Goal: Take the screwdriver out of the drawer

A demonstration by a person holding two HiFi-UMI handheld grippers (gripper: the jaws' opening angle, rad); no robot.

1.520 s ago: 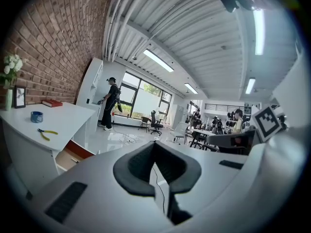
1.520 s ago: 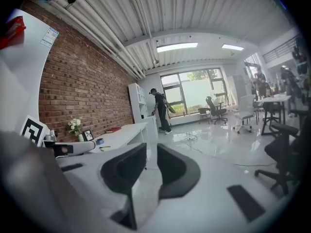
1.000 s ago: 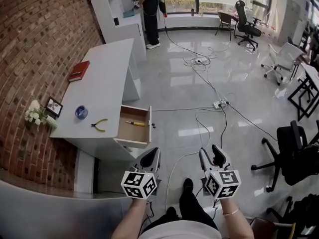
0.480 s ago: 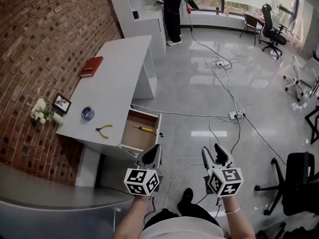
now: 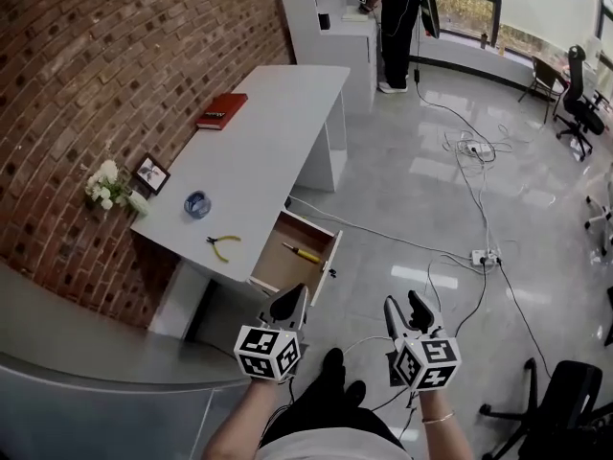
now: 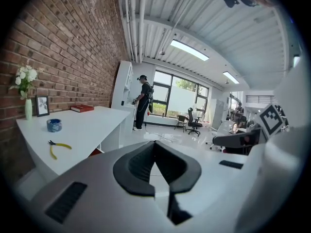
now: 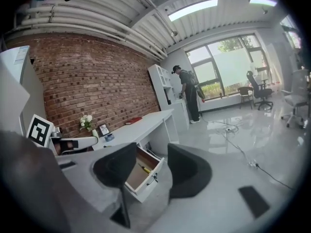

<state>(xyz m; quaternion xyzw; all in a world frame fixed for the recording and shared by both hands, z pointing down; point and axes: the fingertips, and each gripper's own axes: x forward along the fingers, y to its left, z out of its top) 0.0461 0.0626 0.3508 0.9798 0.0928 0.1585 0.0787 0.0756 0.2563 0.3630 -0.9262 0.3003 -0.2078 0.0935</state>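
A screwdriver (image 5: 303, 253) with a yellow handle lies in the open wooden drawer (image 5: 287, 271) of a white desk (image 5: 259, 151). Both grippers hang in the air well short of the drawer, above the floor. My left gripper (image 5: 290, 303) is shut, its pads meeting with nothing between them. My right gripper (image 5: 406, 310) is open and empty. Between the right gripper's fingers in its own view, the drawer (image 7: 151, 174) and screwdriver (image 7: 144, 169) show at a distance. The left gripper view looks along the desk top, and the drawer is hidden there.
On the desk lie yellow pliers (image 5: 224, 244), a blue tape roll (image 5: 197, 203), a red book (image 5: 222, 110), a photo frame (image 5: 151, 173) and flowers (image 5: 107, 185). Cables (image 5: 469, 151) and a power strip (image 5: 482, 256) cross the floor. A person (image 5: 397, 17) stands at the far shelves.
The head view has swung, so the desk and drawer now sit further right and more central. Both grippers keep the same pose and jaw states.
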